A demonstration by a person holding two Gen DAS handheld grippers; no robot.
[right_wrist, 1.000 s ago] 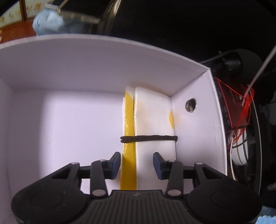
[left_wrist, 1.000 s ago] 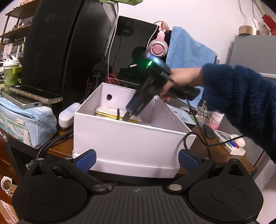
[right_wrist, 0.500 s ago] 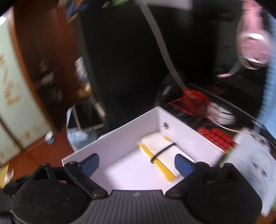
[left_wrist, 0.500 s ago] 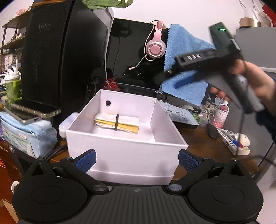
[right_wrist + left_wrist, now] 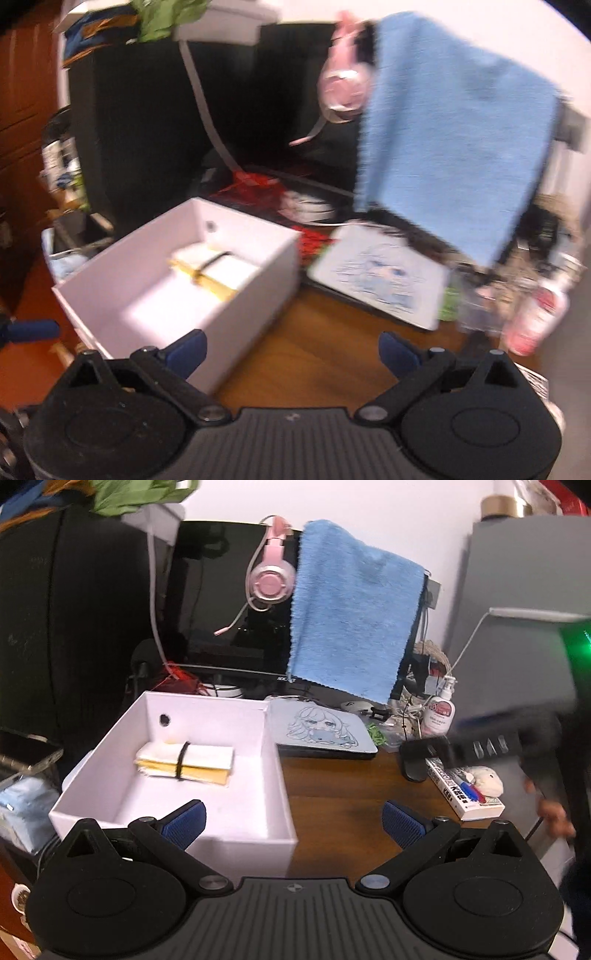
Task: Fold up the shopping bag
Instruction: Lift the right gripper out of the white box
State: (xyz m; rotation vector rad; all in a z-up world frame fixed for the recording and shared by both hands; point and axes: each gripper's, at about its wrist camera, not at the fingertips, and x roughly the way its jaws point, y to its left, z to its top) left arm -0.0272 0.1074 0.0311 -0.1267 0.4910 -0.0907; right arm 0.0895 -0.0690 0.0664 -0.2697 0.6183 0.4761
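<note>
Brown desk holds a white box where the folded bag, tied by a band, is kept tidy, while both claws, left gripper and right gripper, are spread apart and empty.

1. The right gripper, which was down inside the white box a second ago, is now out of it and off to the right over the wooden desk
2. Its blue pads, close either side of the folded bag then, now stand wide apart
3. The left gripper now looks down into the box from higher up
</note>
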